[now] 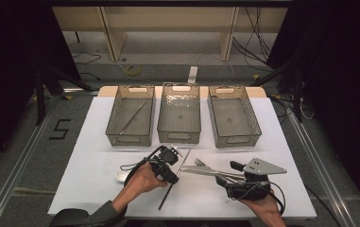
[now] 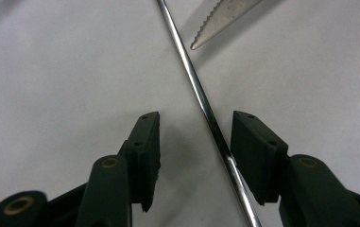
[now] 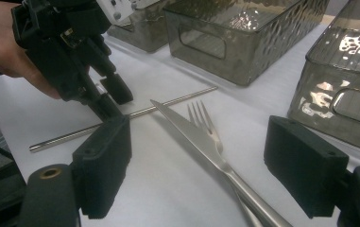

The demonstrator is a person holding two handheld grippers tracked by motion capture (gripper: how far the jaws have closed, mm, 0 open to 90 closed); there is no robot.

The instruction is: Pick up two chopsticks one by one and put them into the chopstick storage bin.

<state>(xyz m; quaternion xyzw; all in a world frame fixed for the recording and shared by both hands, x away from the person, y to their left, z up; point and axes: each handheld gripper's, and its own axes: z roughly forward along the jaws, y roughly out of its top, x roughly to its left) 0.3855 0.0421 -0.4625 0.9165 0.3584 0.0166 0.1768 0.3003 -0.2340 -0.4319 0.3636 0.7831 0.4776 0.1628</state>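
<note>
A thin metal rod (image 1: 181,163) lies slantwise on the white tabletop (image 1: 92,142). My left gripper (image 1: 174,176) reaches down over it. In the left gripper view, that gripper (image 2: 196,116) has the rod (image 2: 201,94) between its jaws, close to the right pad (image 2: 255,151), with a gap on both sides. A serrated knife (image 2: 220,21) points in from above. My right gripper (image 3: 199,123) stands wide open, low over the table, with the knife (image 3: 192,130) and a fork (image 3: 203,120) lying between its jaws. The left gripper (image 3: 111,94) straddles the rod (image 3: 177,100) beyond.
Three smoky clear bins stand in a row at the back: left (image 1: 135,140) with a long thin rod (image 1: 129,122) inside, middle (image 1: 179,136) and right (image 1: 238,140). A small white dish (image 1: 121,176) sits beside the left hand.
</note>
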